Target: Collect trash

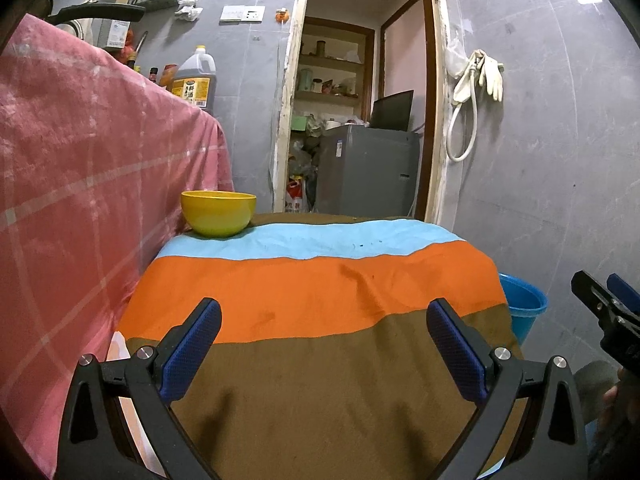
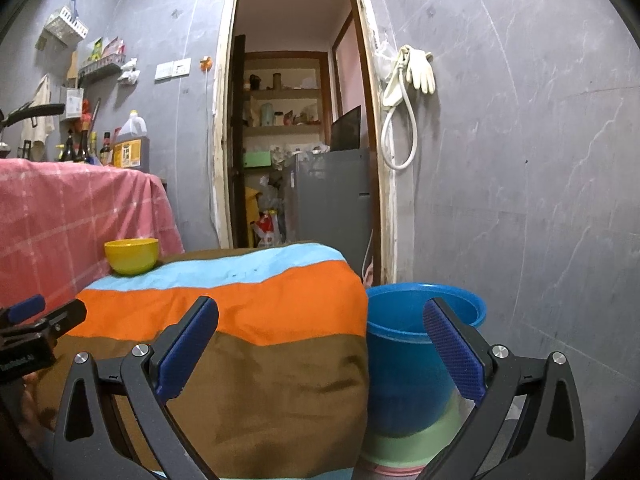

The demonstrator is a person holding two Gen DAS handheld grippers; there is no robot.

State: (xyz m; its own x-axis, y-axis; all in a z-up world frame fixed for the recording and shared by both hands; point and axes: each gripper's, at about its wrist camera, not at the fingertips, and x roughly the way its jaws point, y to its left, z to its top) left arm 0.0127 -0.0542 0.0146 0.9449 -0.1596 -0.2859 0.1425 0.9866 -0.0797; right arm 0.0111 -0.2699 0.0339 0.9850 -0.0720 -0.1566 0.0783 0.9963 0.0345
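Observation:
A table under a striped cloth [image 1: 320, 292] of brown, orange and light blue fills the near view, also the cloth [image 2: 240, 312] at left in the right wrist view. A yellow bowl [image 1: 218, 213] stands at its far left corner; the bowl [image 2: 132, 255] shows small from the right. A blue bucket [image 2: 404, 352] stands on the floor by the table's right side, its rim [image 1: 524, 300] peeking out. My left gripper [image 1: 324, 320] hangs open over the brown stripe, nothing between its fingers. My right gripper [image 2: 320, 320] is open, spanning the table's edge and the bucket. No loose trash shows on the cloth.
A pink checked cloth [image 1: 80, 168] covers a higher counter at left, with bottles and an oil jug [image 1: 194, 78] behind. An open doorway [image 2: 300, 140] leads to shelves and a grey appliance [image 1: 368, 168]. Gloves and a hose [image 2: 408, 92] hang on the grey wall.

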